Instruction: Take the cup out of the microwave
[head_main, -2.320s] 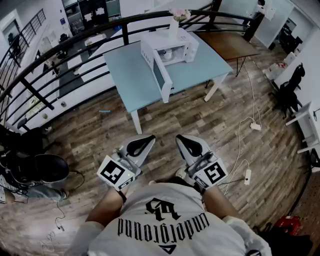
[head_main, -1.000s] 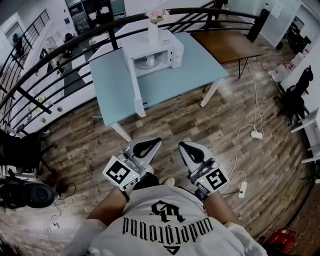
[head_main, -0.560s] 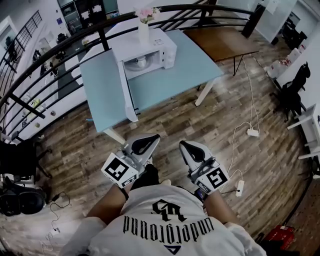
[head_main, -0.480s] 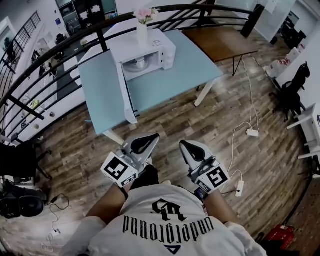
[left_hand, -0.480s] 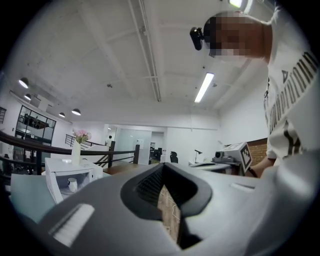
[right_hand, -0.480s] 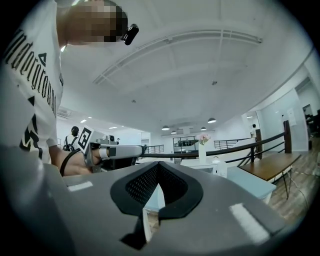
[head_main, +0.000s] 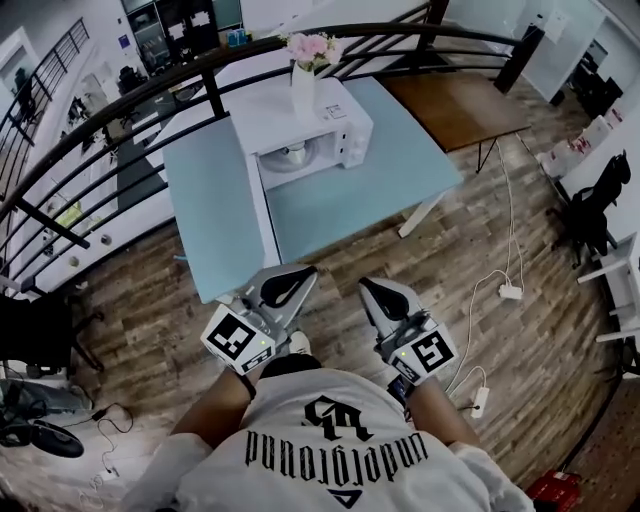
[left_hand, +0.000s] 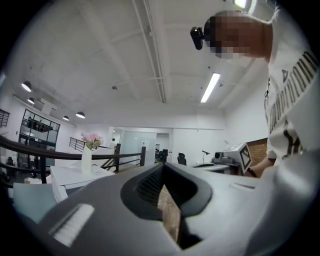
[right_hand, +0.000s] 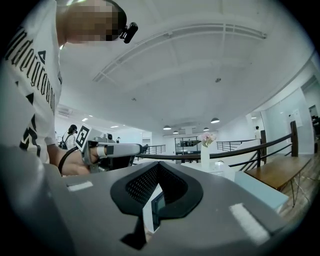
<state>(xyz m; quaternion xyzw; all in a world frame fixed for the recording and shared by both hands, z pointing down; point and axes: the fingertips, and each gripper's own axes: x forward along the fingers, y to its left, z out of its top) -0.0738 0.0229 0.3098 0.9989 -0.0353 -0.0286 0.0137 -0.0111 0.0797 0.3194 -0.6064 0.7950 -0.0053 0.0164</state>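
A person's left tool (head_main: 300, 272) and right tool (head_main: 366, 286), both closed and empty, hover at the edge of the blue surface (head_main: 370, 190). The cup (head_main: 293, 153) sits inside the white microwave (head_main: 335, 110), whose door (head_main: 262, 212) is open, with a flower vase (head_main: 303, 75) on top.

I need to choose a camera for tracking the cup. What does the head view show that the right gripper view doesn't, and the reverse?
Head view only: the cup inside the open microwave, and the wooden floor.
Right gripper view only: the ceiling lights, and the right gripper close up, its jaws shut with nothing between them.
Both: the vase of flowers on the microwave, the black railing and the left gripper.
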